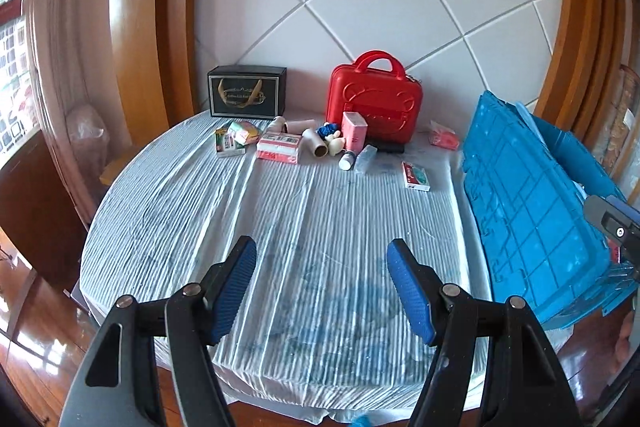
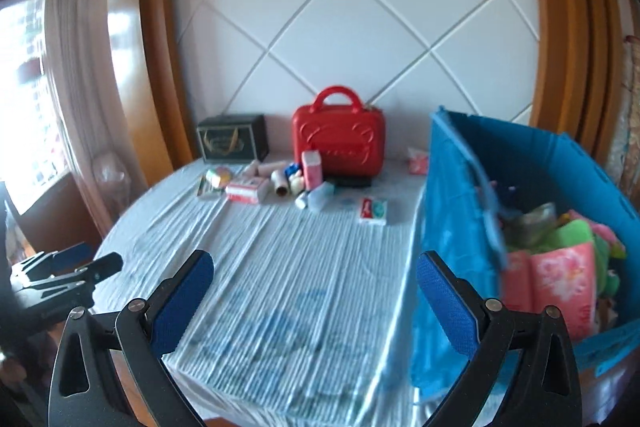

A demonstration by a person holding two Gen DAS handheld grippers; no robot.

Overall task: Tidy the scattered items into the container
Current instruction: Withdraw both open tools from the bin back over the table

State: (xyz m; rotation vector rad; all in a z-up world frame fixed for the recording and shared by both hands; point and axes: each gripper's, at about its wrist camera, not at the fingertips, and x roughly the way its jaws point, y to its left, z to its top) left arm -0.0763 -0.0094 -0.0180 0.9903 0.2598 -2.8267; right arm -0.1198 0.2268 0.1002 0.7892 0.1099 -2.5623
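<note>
A blue plastic crate (image 1: 532,203) (image 2: 452,211) stands at the table's right edge; the right wrist view shows pink packets (image 2: 560,279) and soft toys inside. Scattered items lie at the far side of the table: a red-and-white box (image 1: 279,147) (image 2: 246,190), a cardboard tube (image 1: 315,143), a pink carton (image 1: 354,131) (image 2: 312,167), a small bottle (image 1: 347,159) and a red-and-green card box (image 1: 416,175) (image 2: 373,210). My left gripper (image 1: 322,259) is open and empty over the near table. My right gripper (image 2: 316,277) is open and empty beside the crate.
A red mini suitcase (image 1: 374,99) (image 2: 338,135) and a black gift box (image 1: 246,91) (image 2: 232,143) stand against the wall. A pink packet (image 1: 444,139) lies by the crate. The round table has a striped cloth (image 1: 280,247). The left gripper shows at the left edge (image 2: 68,267).
</note>
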